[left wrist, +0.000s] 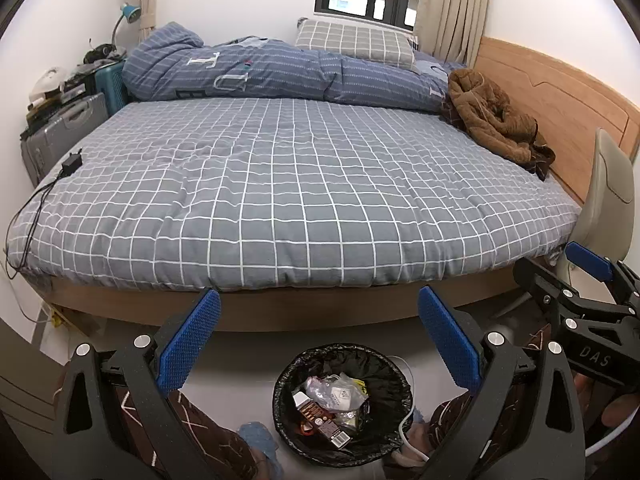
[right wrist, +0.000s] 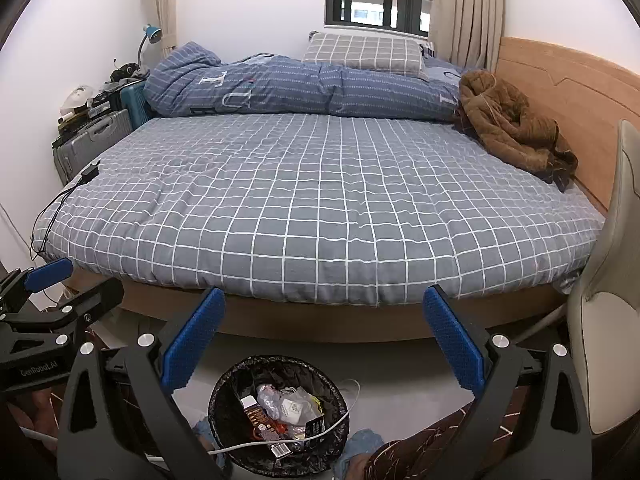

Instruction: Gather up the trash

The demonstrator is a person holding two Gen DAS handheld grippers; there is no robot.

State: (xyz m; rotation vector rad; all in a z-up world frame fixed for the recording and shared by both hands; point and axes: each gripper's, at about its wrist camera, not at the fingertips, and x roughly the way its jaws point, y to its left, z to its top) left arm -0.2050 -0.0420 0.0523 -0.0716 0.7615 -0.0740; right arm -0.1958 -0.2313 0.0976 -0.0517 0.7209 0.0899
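Both grippers, left (left wrist: pixel 320 336) and right (right wrist: pixel 324 340), hovering spread, empty, above round black-lined mesh bin (left wrist: pixel 396 436); crinkly light wrappers (left wrist: pixel 336 394) inside, pinching bag rim likely.

Bin on the floor before the bed

The trash bin (left wrist: pixel 342 402) stands in front of the bed (left wrist: pixel 280 184), wrappers (left wrist: pixel 334 394) inside; on the bed, a duvet (left wrist: pixel 280 72) at the back, a jacket (left wrist: pixel 496 120) right, a charger (left wrist: pixel 71 165) left; suitcases (left wrist: pixel 64 132) beside it.
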